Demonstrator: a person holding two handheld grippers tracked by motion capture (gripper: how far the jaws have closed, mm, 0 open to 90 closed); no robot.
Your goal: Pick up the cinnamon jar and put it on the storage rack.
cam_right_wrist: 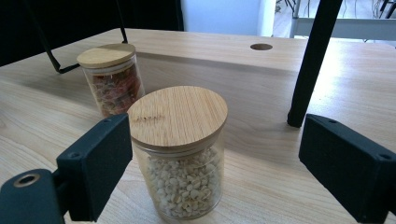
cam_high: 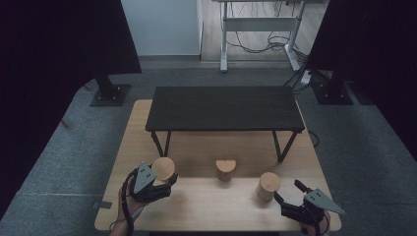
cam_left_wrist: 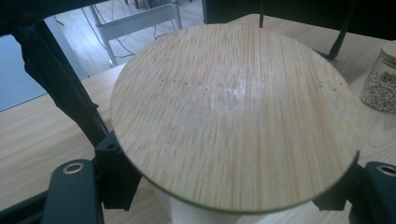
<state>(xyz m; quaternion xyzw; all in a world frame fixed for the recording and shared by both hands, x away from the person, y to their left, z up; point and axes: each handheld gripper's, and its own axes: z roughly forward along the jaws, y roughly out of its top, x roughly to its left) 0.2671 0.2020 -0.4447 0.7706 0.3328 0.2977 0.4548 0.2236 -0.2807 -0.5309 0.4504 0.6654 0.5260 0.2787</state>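
Lower left, left gripper (cam_high: 164, 183) clamps a jar (cam_high: 163, 168) below its lid, ready to lift. Lower right, right gripper (cam_high: 289, 192) gapes beside another jar (cam_high: 269, 185), lined up to grasp.

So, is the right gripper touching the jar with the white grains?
Apart. In the right gripper view the right gripper has its jaws standing wide, with bare table showing between the right jaw and the jar.

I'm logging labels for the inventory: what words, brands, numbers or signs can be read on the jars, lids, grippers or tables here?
None: the bamboo lids are plain wood grain.
None: the glass jars carry no label.
None: the black shelf, wooden table and both hand-held grippers bear no legible marking.
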